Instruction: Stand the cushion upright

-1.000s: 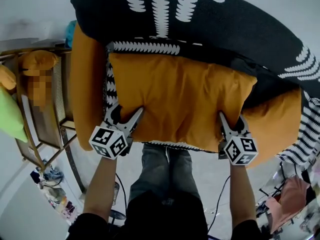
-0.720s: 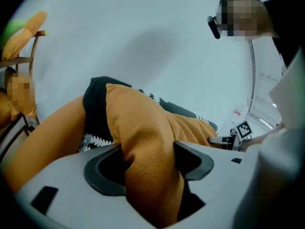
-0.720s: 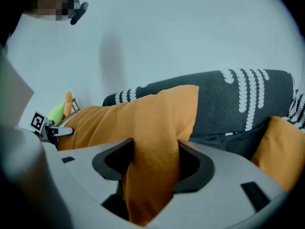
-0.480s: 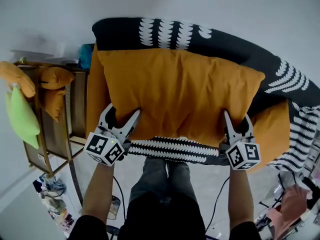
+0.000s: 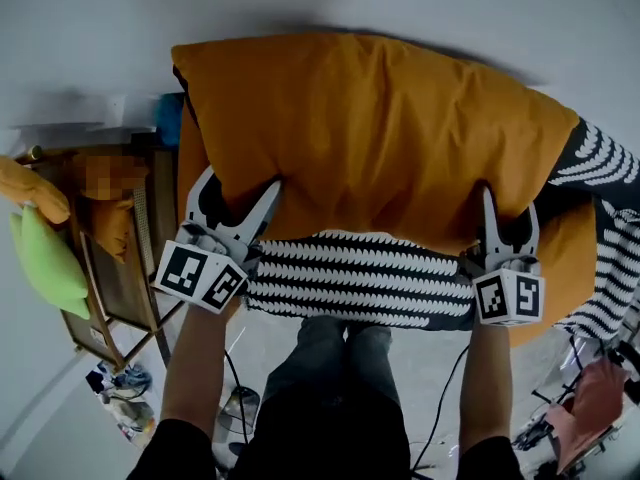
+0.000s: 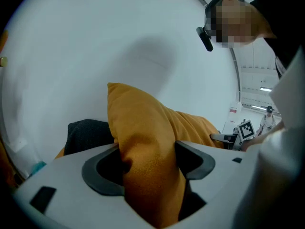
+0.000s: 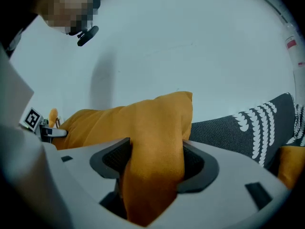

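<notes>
Your left gripper (image 5: 240,181) and right gripper (image 5: 510,213) each pinch a corner of the cushion (image 5: 380,138), jaws just opening wider; any looser and the fabric may slip, dropping it flat

Carrier = orange sofa (image 5: 572,263), backed onto pale wall. Black-white striped cover (image 5: 360,280) spread over seat front. Black cushion with white leaf print (image 5: 600,153) at right end, more striped fabric (image 5: 615,293) beyond right arm. Orange cushion (image 5: 370,128) upright above seat, can't tell if bottom edge rests there. Wooden cane-panel rack (image 5: 125,268) just beside left arm.
</notes>
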The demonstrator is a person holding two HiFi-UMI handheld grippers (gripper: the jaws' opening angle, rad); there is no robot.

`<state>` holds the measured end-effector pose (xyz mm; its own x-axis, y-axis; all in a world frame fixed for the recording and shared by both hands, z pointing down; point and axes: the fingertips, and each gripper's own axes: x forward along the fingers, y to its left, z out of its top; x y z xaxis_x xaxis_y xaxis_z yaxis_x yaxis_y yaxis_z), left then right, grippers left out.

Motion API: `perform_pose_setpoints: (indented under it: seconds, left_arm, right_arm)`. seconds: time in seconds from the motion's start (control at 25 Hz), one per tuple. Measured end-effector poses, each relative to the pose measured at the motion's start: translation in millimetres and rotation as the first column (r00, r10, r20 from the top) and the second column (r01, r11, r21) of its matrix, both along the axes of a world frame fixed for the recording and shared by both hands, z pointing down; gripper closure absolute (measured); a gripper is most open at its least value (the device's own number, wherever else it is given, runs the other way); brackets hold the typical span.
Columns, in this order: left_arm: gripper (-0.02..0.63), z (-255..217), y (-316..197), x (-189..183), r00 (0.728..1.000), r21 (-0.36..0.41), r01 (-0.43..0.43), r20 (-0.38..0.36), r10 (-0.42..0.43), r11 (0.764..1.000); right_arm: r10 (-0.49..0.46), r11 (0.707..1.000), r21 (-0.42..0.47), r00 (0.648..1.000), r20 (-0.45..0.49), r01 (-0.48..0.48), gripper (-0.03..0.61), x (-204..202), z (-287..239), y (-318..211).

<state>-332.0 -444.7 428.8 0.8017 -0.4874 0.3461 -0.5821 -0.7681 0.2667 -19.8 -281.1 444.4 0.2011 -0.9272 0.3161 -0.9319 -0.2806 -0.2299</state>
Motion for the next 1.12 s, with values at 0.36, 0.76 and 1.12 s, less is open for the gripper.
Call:
perform_pose_setpoints:
  seconds: [0.36, 0.76, 1.12]
  left_arm:
    - [0.252, 53.0, -2.7, 5.3, 0.991, -0.008, 0.020, 0.133, -0.019, 1.000]
    - [0.232, 81.7, 34.0, 1.8, 0.963, -0.132, 0.076, 0.267, -0.039, 0.988]
    - [0.222, 55.7, 57.8, -90.8, 0.958, -0.139, 0.160, 0.261, -0.120, 0.977]
  right_arm:
    - [-0.004, 0.995, -0.100, 1.000, -0.025, 0.002, 0.250, 13.3, 39.0, 5.6]
    - [0.053, 0.963, -0.262, 0.997, -0.061, -0.068, 0.229, 17.3, 42.7, 49.6]
    - [0.062, 0.958, -0.274, 0.995, -0.075, -0.080, 0.210, -45.3, 17.5, 72.9]
